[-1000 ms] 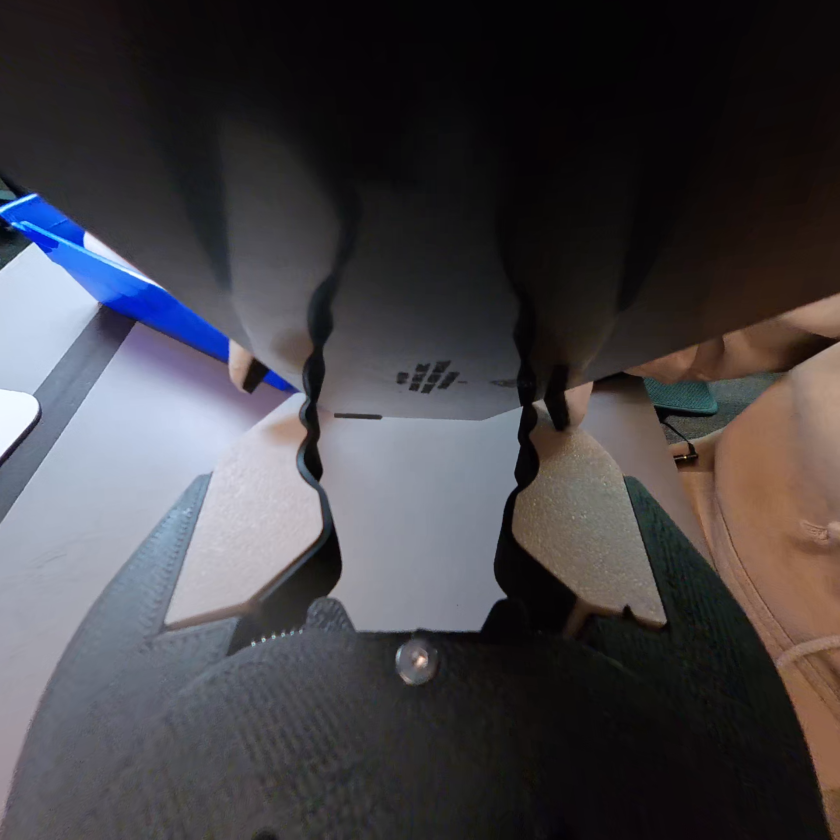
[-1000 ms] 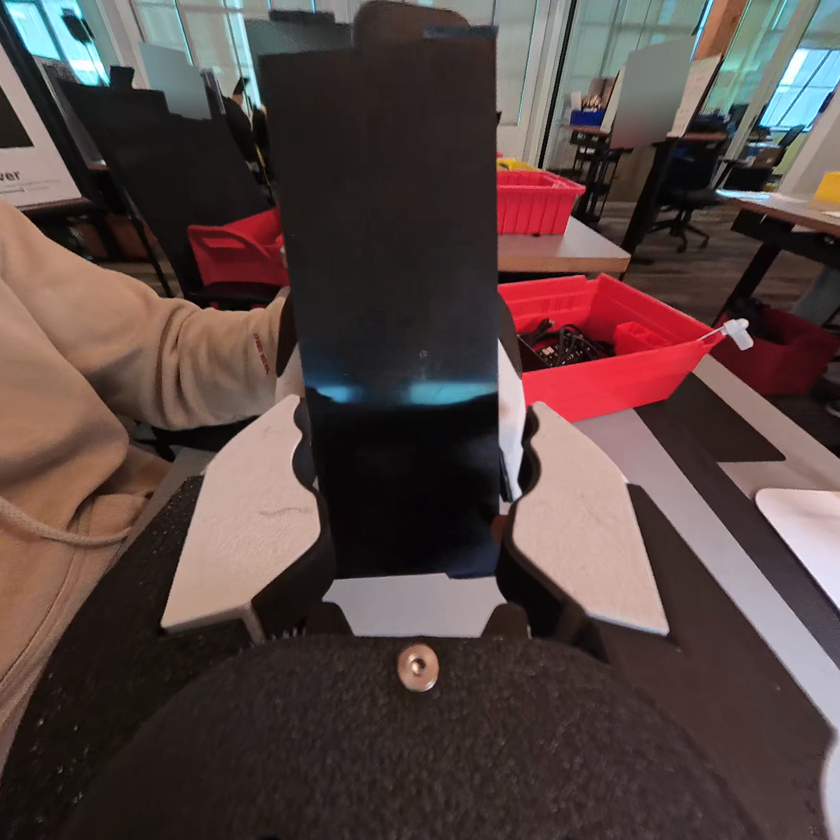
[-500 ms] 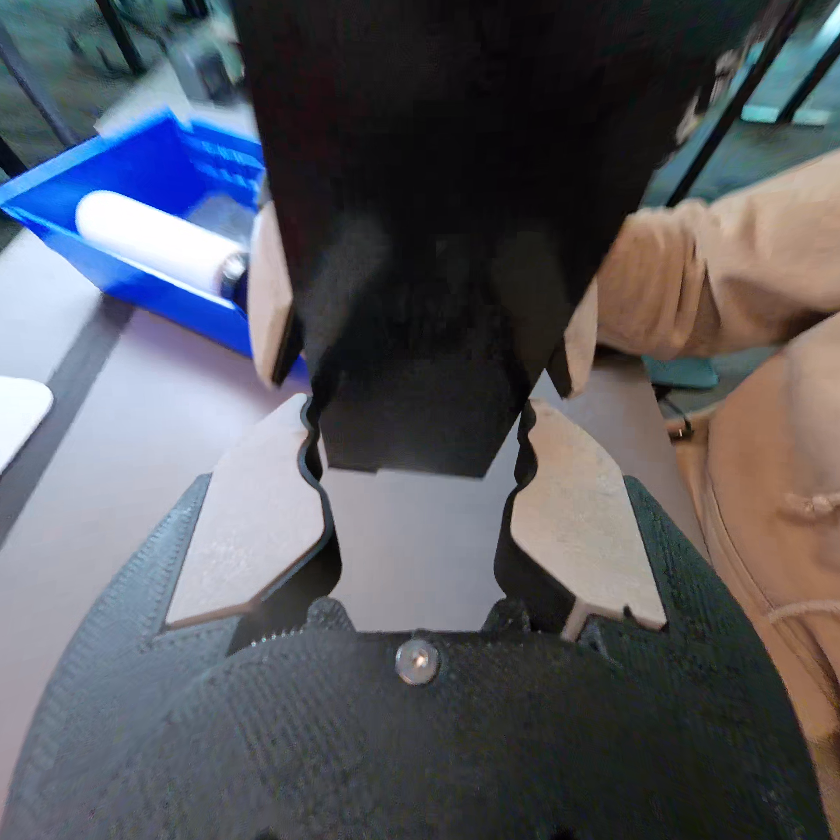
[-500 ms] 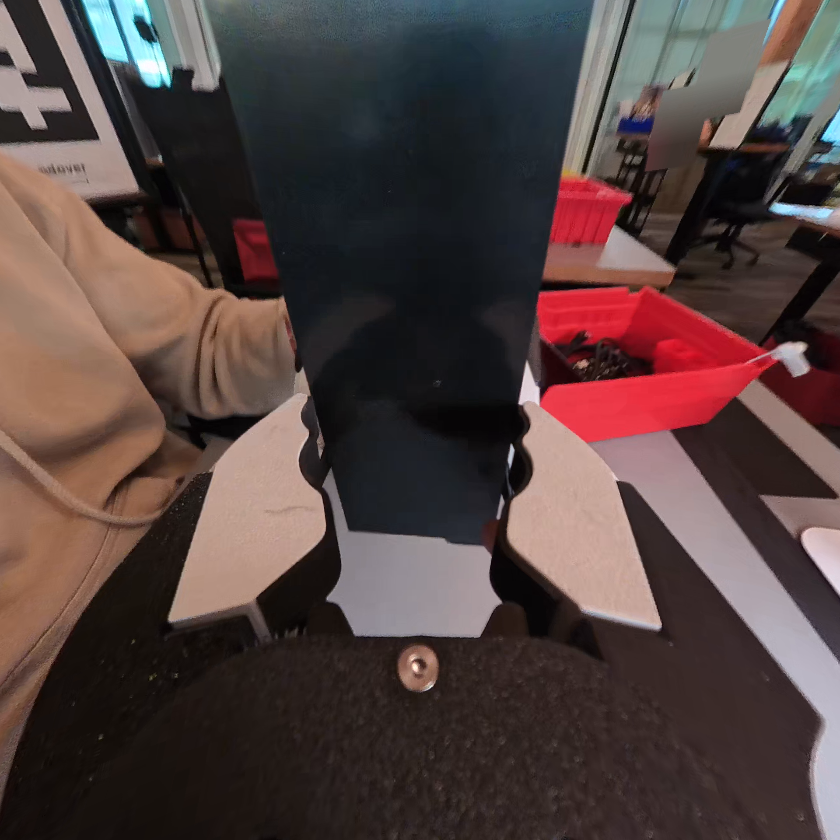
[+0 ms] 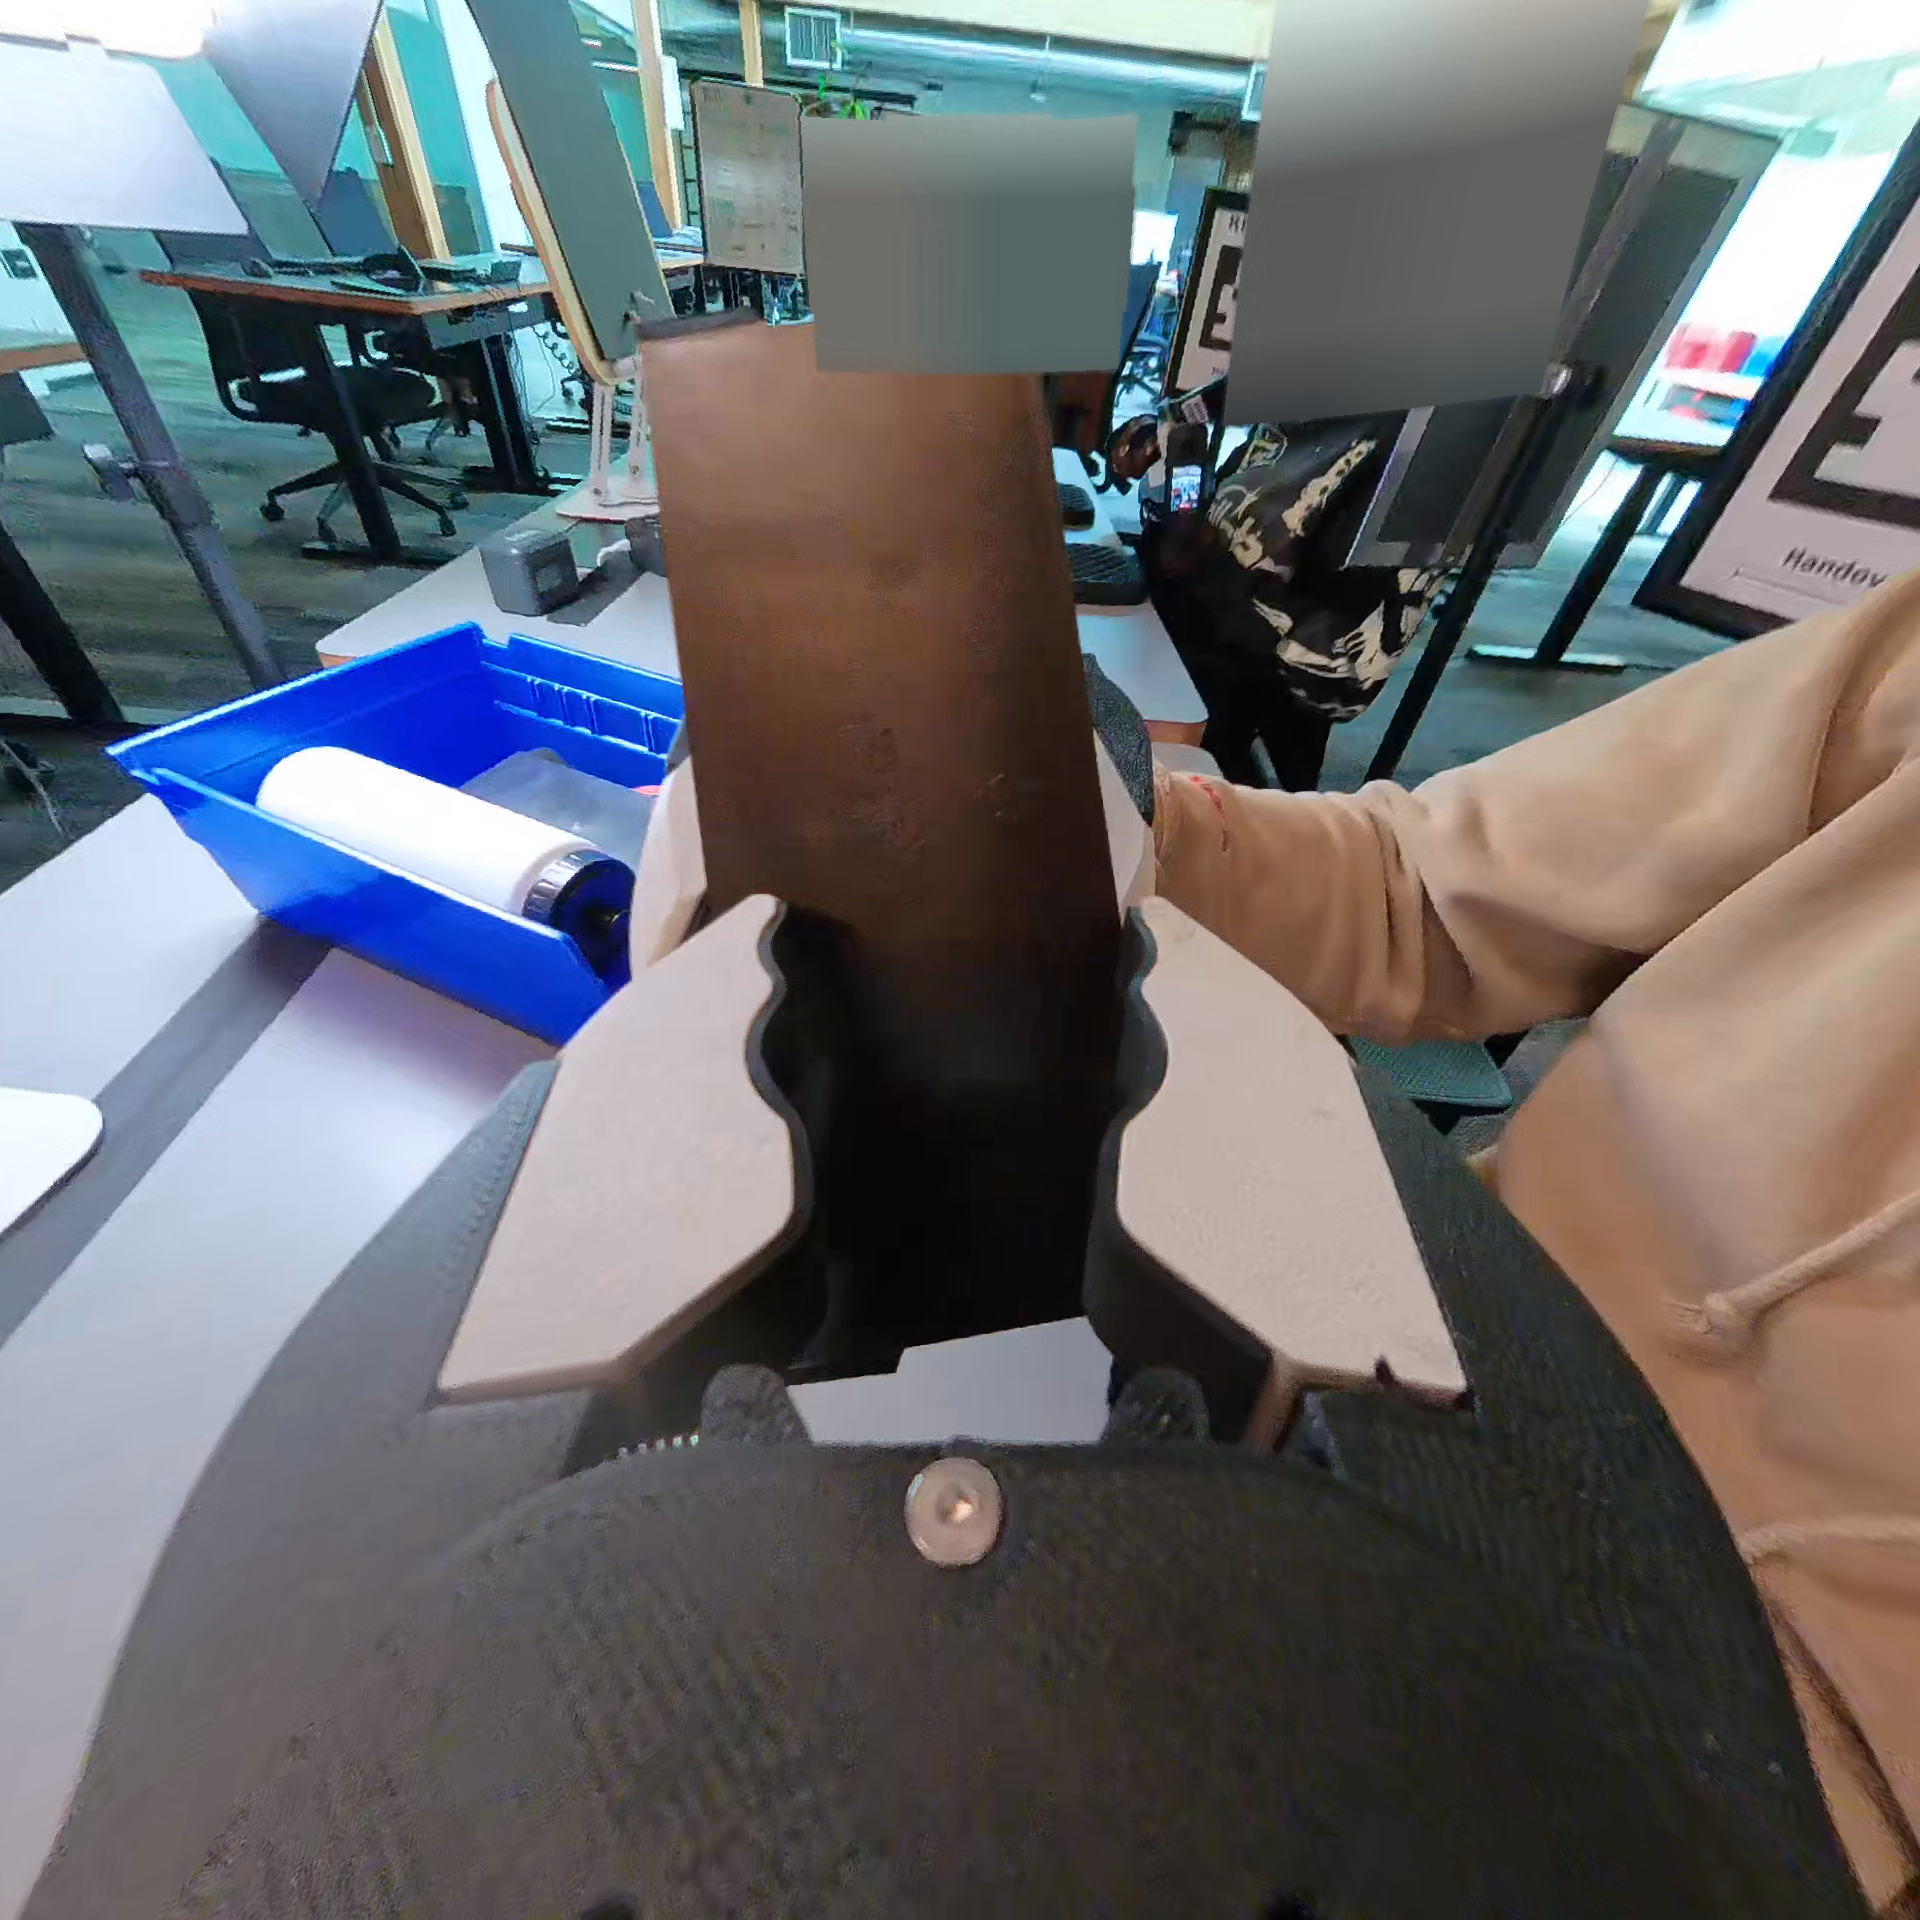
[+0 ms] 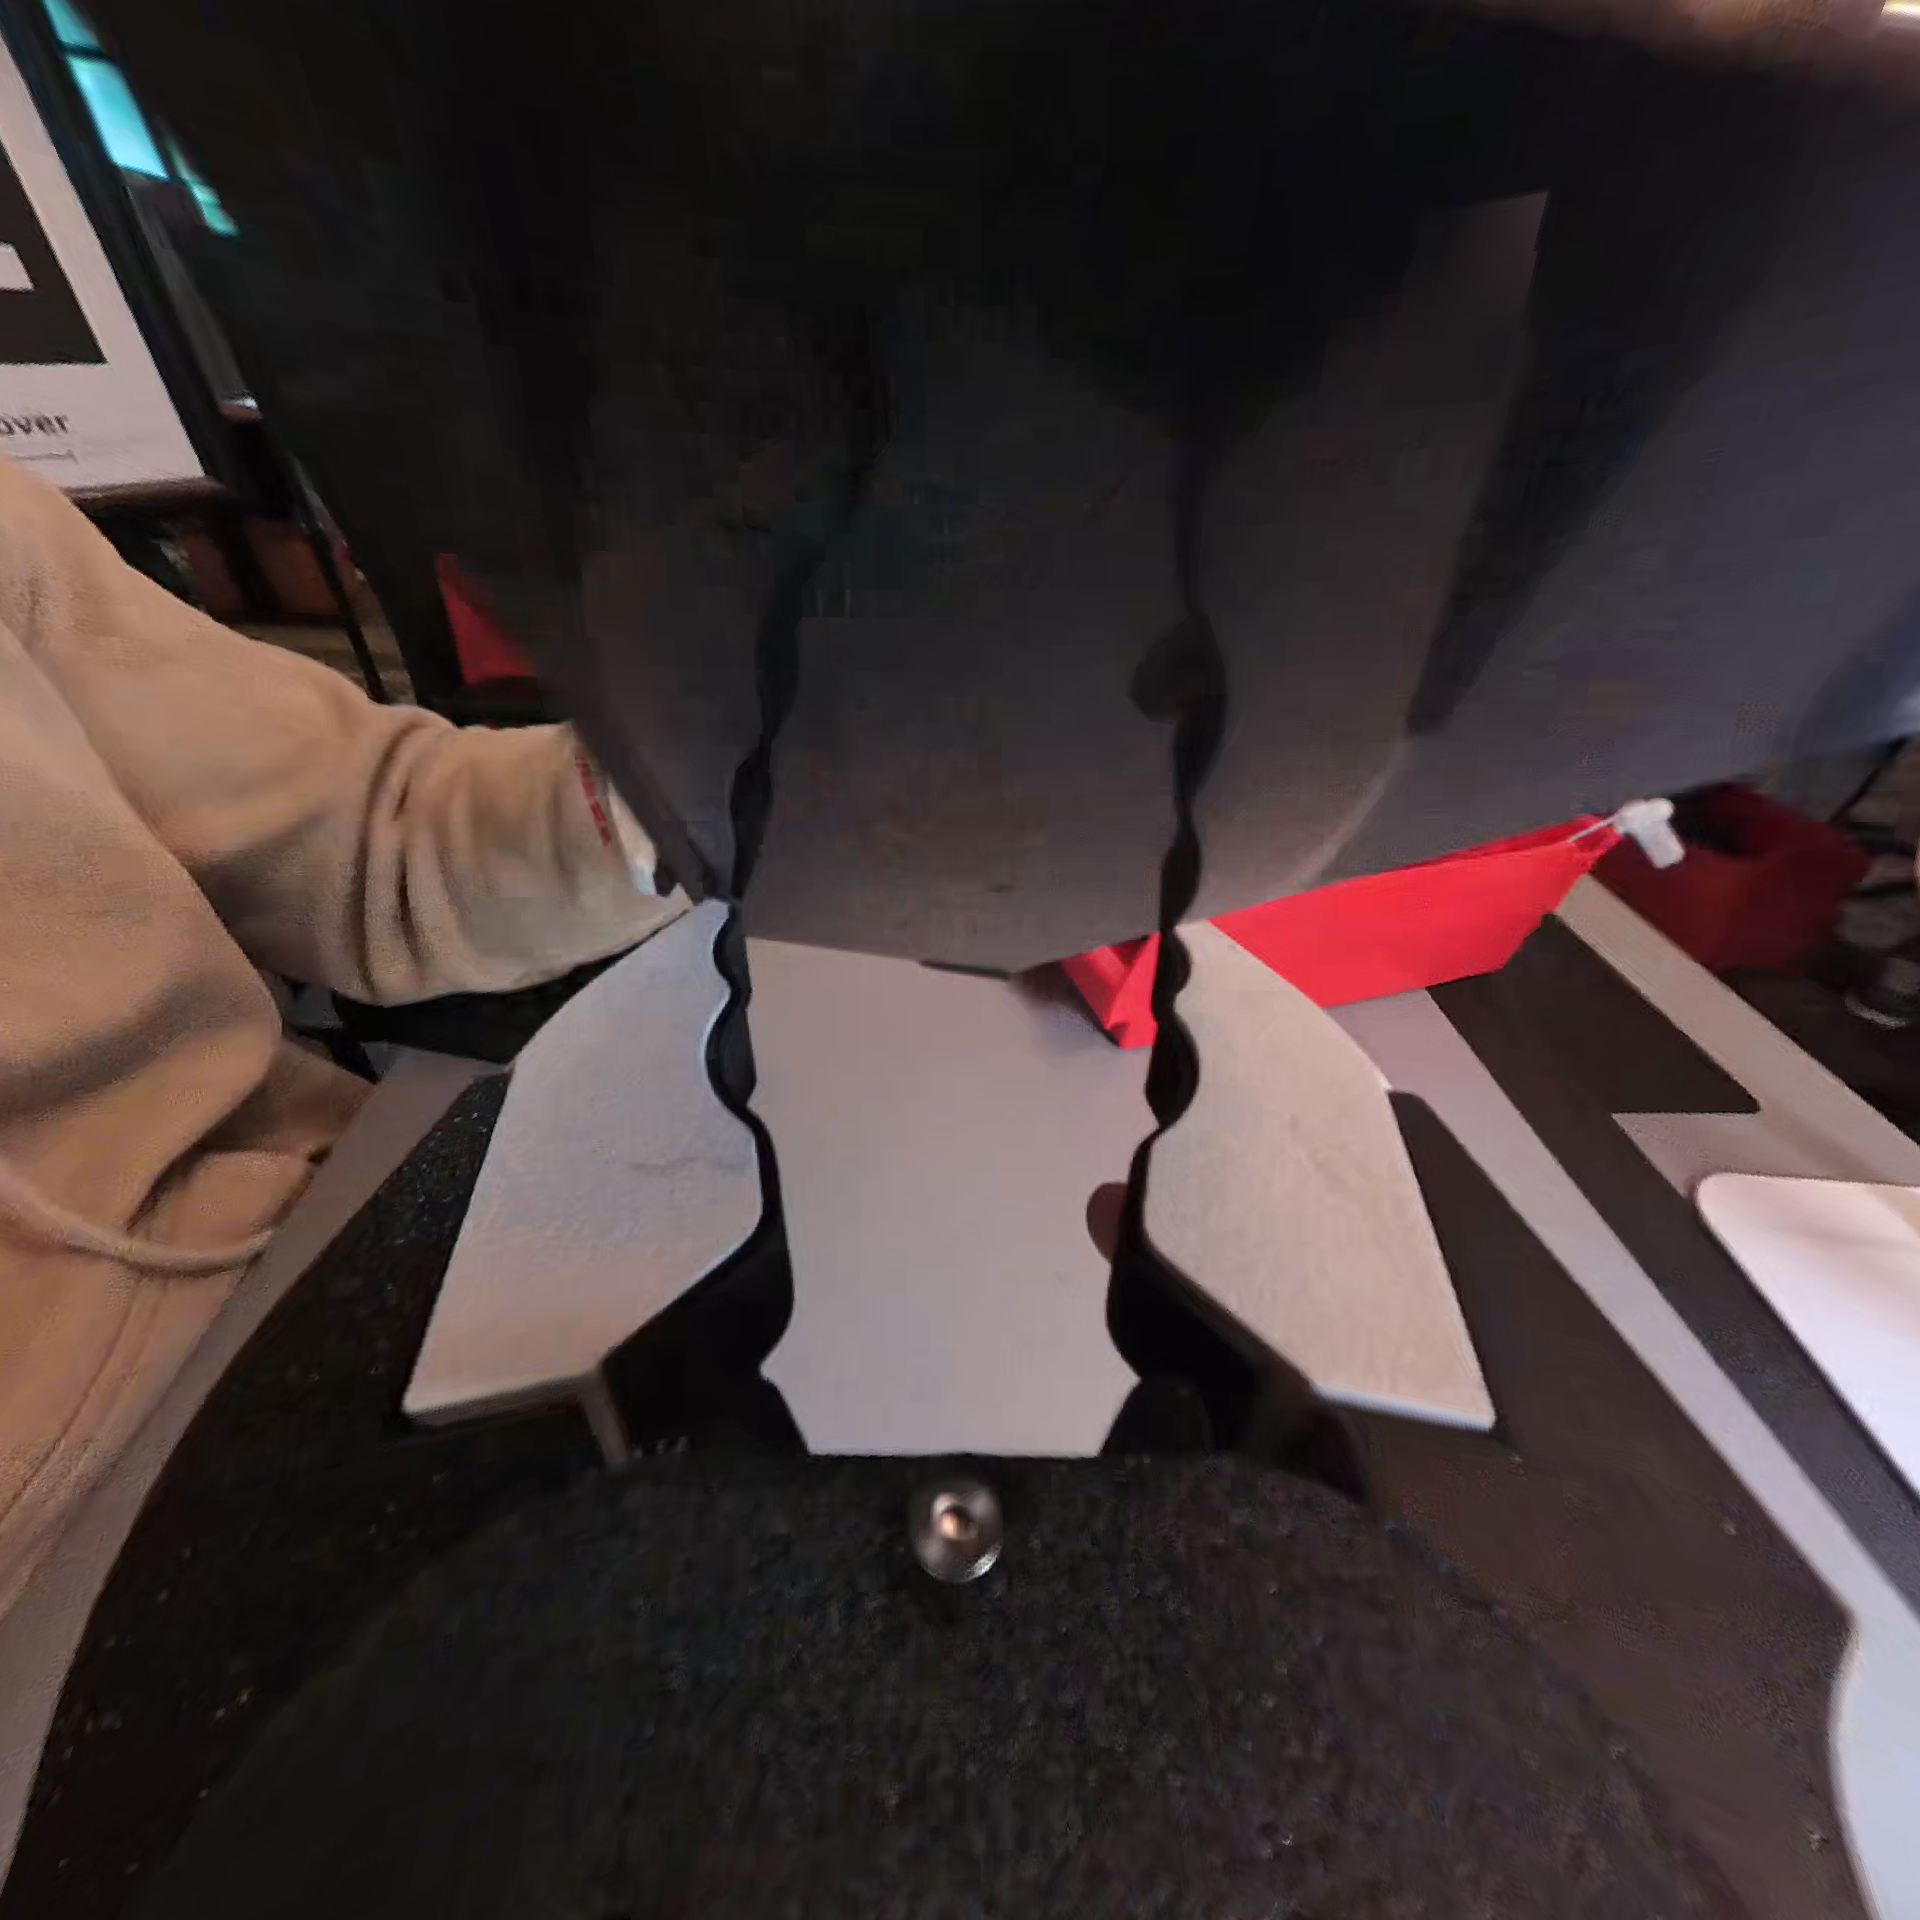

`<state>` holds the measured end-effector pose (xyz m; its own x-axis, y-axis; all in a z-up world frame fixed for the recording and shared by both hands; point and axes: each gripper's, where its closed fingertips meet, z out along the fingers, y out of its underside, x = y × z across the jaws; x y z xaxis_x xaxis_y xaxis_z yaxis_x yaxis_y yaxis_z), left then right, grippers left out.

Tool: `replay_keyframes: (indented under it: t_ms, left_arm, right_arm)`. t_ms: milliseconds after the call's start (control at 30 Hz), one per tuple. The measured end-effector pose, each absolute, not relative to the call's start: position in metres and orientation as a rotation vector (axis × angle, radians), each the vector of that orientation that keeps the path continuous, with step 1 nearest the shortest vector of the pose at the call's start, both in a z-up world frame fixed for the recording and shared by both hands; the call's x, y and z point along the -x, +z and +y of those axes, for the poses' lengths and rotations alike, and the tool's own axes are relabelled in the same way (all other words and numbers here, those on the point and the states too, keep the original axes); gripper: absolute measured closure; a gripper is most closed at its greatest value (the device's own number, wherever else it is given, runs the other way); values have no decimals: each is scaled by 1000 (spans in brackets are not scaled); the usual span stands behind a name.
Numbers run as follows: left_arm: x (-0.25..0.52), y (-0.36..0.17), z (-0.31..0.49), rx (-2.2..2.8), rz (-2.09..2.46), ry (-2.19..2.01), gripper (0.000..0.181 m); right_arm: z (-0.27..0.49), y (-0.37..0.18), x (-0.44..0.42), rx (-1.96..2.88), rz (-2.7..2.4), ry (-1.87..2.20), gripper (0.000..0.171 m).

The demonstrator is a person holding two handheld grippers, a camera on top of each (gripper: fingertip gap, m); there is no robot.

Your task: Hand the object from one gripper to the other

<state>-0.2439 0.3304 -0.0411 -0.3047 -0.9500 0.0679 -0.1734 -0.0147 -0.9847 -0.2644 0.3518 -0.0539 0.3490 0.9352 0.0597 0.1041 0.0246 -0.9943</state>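
Observation:
A long, dark, glossy flat slab (image 5: 883,727) stands between the fingers of my left gripper (image 5: 951,914). The gripper is shut on its lower part, and the slab reaches down almost to the finger base. The white fingers (image 5: 660,862) of the right gripper flank the slab just behind the left fingertips. In the right wrist view the slab (image 6: 987,727) looms over the camera and mirrors the fingers. Its lower edge meets the tips of my right gripper (image 6: 951,925), whose jaws stand apart with bare table between them.
A blue bin (image 5: 343,894) holding a white roller (image 5: 416,821) sits on the grey table (image 5: 208,1299) to the left. A red bin (image 6: 1351,925) stands beyond the right gripper. A white pad (image 6: 1829,1268) lies on the table. The person's beige sleeve (image 5: 1455,883) is close. Only a small space, under 4 cm, lies between the two pairs of fingers.
The slab has gone from deep between the right fingers to deep between the left fingers. The left jaws have closed on it. The slab's edge now sits at the right fingertips.

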Motion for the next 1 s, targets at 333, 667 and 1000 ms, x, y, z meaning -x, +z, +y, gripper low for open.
replay_keyframes:
  t_ms: [333, 667, 1000]
  left_arm:
    - [247, -40, 331, 1186, 1538, -1430, 141]
    - [239, -64, 327, 1198, 1645, -1317, 143]
    - [252, -43, 318, 1114, 1619, -1476, 146]
  right_arm:
    - [344, -41, 263, 1307, -940, 1135, 83]
    - [343, -53, 260, 1364, -1040, 995, 92]
    - [328, -70, 277, 1421, -1220, 859, 91]
